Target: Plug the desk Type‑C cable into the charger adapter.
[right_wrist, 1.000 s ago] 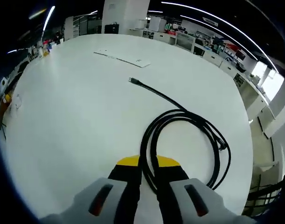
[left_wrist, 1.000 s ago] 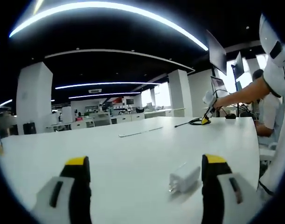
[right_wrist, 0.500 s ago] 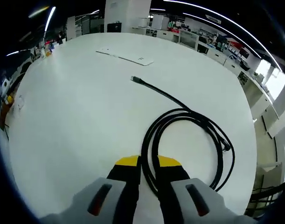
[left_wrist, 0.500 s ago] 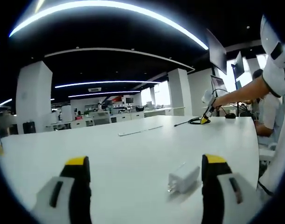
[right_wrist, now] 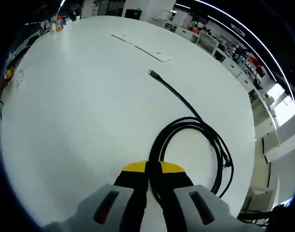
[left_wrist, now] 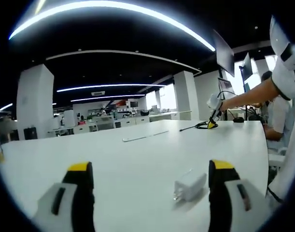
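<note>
- The white surface (right_wrist: 79, 106) is broad and curved at its edges; a flat white strip (right_wrist: 142, 46) lies toward its far edge.
- The black Type-C cable (right_wrist: 195, 130) lies in a loose coil near the surface's right edge in the right gripper view, 1 free plug end (right_wrist: 152, 73) trailing toward the far edge.
- The right claw (right_wrist: 153, 170) is pinched narrow on a strand of the coil at its near side.
- The left claw (left_wrist: 149, 169) stands wide, nothing between its jaws; the white charger adapter (left_wrist: 189, 185) rests on the surface just inside its right jaw.
- Step in hand, as I judge it: the cable is gripped, the adapter not yet taken.
- Next move likely calls for the left claw to close on the adapter, and the right to regrip near a plug end, since it holds mid-coil.
</note>
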